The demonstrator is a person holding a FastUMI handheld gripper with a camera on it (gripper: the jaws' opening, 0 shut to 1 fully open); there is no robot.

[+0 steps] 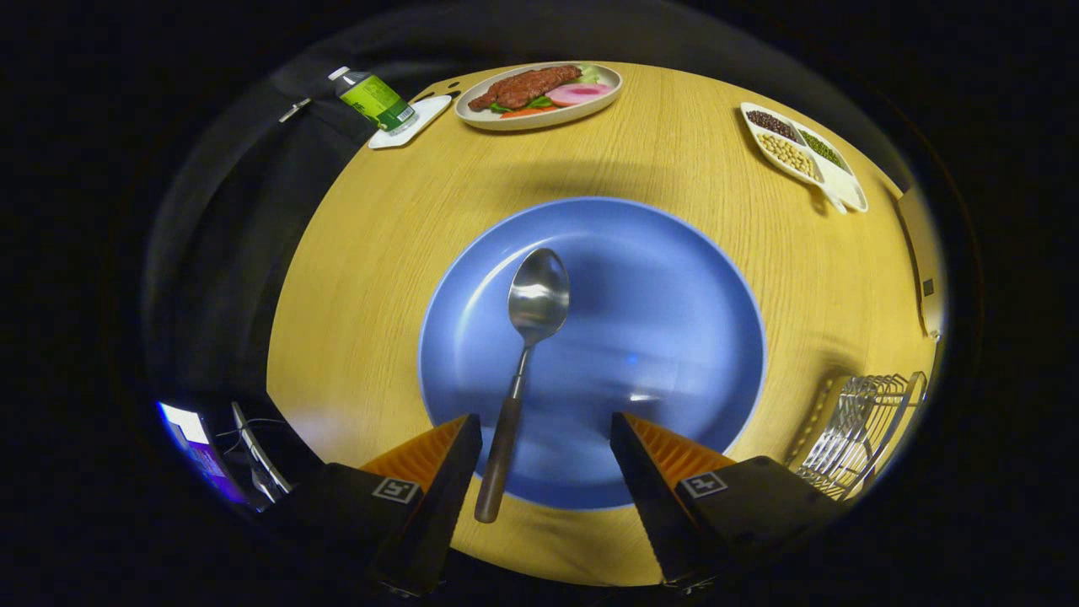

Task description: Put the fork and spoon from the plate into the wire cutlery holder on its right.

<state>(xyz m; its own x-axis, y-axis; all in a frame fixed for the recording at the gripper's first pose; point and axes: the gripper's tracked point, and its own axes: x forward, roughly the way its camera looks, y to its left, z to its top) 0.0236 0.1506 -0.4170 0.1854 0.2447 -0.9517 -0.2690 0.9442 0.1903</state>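
Note:
A blue plate (674, 287) lies on the round wooden table just ahead of my fingers. On it rests a steel spoon (524, 354) with a dark wooden handle, bowl pointing away, its handle end hanging over the plate's near rim close to my left finger (447, 472). My gripper (546, 434) is open, held above the plate's near edge, with the spoon handle in the gap beside the left finger and untouched. The wire cutlery holder (860, 430) stands to the right of the plate, beside my right finger (649, 472).
Beyond the plate sit a white oval dish of meat and vegetables (539, 94), a green-labelled bottle (375, 99) on a white coaster, and a divided white dish of beans (801, 152). The table edge curves close on the left and right.

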